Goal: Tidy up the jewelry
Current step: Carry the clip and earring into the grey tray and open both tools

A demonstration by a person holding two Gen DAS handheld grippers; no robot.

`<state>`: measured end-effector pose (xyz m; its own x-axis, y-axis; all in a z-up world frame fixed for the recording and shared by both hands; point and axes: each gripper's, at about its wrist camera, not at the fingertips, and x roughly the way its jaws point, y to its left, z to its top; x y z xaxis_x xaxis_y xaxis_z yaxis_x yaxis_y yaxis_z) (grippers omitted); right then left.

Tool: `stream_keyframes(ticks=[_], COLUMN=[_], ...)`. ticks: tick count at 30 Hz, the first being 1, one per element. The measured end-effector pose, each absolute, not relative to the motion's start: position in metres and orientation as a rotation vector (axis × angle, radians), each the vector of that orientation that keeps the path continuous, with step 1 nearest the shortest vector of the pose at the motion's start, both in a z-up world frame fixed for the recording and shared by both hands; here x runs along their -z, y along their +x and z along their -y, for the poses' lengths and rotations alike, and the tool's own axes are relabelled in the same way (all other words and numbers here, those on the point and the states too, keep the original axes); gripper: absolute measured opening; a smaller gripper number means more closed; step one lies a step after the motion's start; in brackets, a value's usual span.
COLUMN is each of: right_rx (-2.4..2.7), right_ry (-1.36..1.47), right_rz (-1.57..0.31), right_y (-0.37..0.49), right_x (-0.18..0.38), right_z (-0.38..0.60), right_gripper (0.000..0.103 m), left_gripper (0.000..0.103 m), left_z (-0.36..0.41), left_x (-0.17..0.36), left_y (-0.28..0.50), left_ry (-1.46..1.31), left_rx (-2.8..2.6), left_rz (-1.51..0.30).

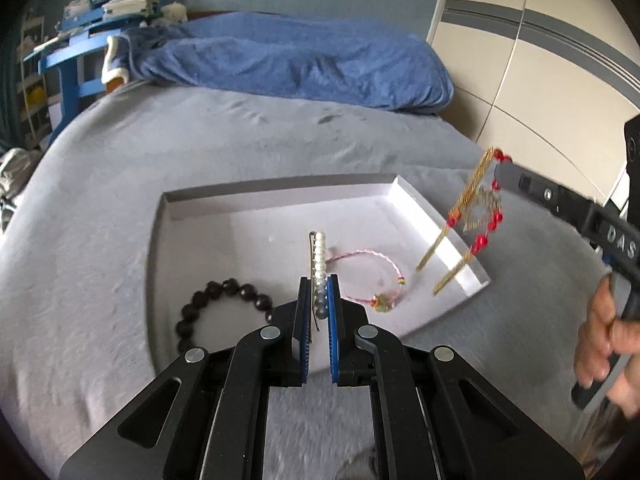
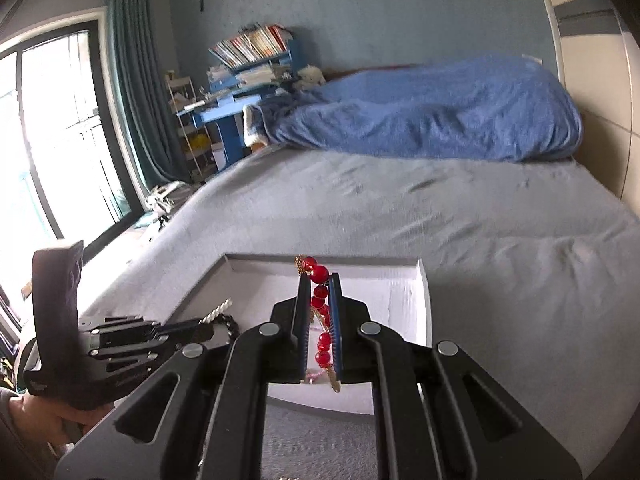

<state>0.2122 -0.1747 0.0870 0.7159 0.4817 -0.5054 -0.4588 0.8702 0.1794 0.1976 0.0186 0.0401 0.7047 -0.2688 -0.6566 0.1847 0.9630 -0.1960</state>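
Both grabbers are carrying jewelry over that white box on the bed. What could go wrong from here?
The red bead piece in the right gripper trails loose gold chains, which might snag on the box wall. The pearl hair clip in the left gripper sticks out far and could twist loose, perhaps landing on the pink bracelet.

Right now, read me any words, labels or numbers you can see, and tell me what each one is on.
"DAS": white letters on the black body of the right gripper, cut off by blur, so likely part of a longer word.
Book spines on the blue shelf: too small and blurred to read.
White tray and jewelry: no text visible.
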Motion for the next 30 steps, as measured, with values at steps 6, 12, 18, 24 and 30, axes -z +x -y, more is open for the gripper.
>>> stream_keyframes(ticks=[6,12,18,24,30], right_rx=[-0.505,-0.497,-0.491,-0.479,-0.461], right_ry=[0.025,-0.013,-0.025,-0.041,-0.014], right_rz=[-0.635,-0.736,-0.801,-0.822,-0.787], right_y=[0.227,0.234,0.237,0.237,0.231], right_x=[-0.065,-0.033,-0.013,-0.003,-0.008], right_z=[0.168,0.158,0.158,0.158,0.17], right_gripper=[0.009,0.009,0.009,0.016,0.038], left_gripper=[0.008,0.008,0.009,0.037,0.042], left_z=[-0.006,0.002,0.002,0.004,0.003], left_x=[-0.021,-0.007,-0.004,-0.007,-0.018], left_y=[0.214,0.216,0.215,0.208,0.194], left_ry=[-0.122,-0.099,-0.097,-0.072,-0.05], left_rx=[0.274,0.282,0.289,0.279,0.289], left_rz=[-0.794,-0.835,-0.864,-0.842,-0.804])
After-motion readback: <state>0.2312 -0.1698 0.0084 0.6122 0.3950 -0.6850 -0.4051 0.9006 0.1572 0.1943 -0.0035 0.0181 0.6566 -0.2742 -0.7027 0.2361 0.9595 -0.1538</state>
